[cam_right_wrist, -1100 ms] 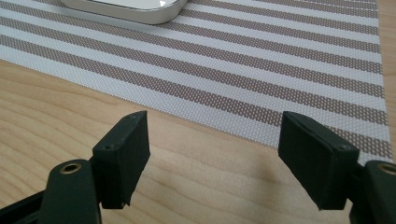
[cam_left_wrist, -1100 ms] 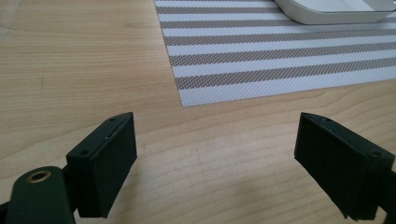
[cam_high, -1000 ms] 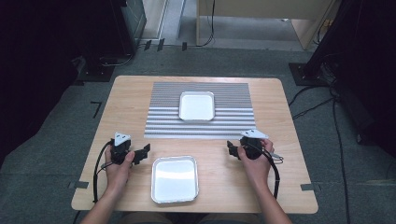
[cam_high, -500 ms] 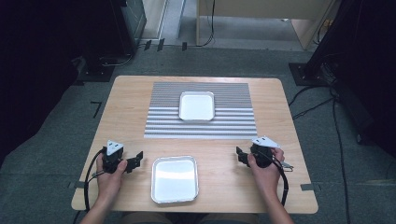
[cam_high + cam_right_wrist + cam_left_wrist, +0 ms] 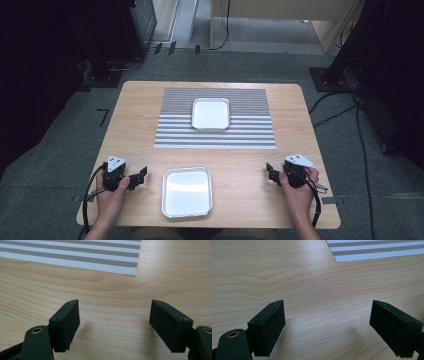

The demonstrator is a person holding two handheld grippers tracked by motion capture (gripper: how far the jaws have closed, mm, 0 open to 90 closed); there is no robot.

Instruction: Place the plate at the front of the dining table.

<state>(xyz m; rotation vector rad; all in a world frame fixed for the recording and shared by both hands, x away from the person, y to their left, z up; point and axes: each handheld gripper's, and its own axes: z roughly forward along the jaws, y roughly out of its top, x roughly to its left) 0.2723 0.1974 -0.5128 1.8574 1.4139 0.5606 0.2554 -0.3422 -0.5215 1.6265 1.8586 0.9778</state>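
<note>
A: Status, left side first.
B: Left gripper (image 5: pixel 139 177) sits low over the table (image 5: pixel 135 125) near its front-left edge; jaws spread wide, nothing between them; bare wood shows in the gap.
A: Centre?
B: Near tray (image 5: pixel 187 192) lies at the front edge, between the two grippers, apart from both; far tray (image 5: pixel 211 113) rests on the striped mat (image 5: pixel 250 127) farther back.
A: Right side?
B: Right gripper (image 5: pixel 272 174) is near the front-right edge; jaws likewise released and empty, over wood.
</note>
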